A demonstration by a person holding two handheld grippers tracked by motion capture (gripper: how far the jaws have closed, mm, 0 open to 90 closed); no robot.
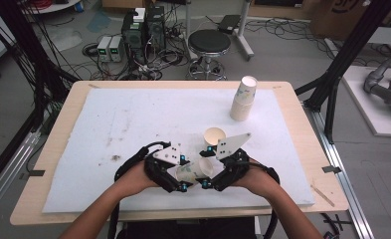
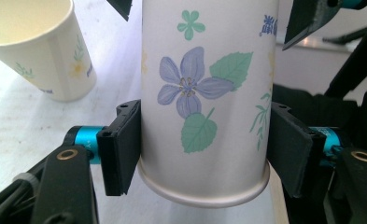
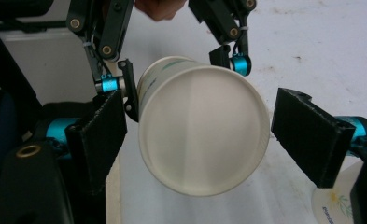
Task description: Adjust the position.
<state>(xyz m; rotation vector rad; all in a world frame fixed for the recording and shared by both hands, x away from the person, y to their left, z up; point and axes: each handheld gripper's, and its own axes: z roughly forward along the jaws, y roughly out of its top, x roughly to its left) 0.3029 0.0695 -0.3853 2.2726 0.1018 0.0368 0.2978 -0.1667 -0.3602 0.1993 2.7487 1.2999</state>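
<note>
Left gripper view: cup (image 2: 204, 102) clamped near base by left gripper (image 2: 203, 147). Right gripper (image 3: 197, 135) open around rim. Thin paper, light, crushable; grip gently.

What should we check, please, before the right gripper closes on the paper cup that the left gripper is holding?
1. Left gripper has a grip on the held cup: ok, both pads lie against its sides.
2. Right gripper is open and lined up: ok, its jaws stand on either side of the cup's mouth, with a gap on one side.
3. Cup shape: ok, the mouth looks round and uncrushed.
4. Single cup or nested ones: cannot tell.
5. Room from the standing cup: cannot tell, it stands upright close by the right gripper.
6. Cup stack: ok, well away at the far side of the table.
</note>
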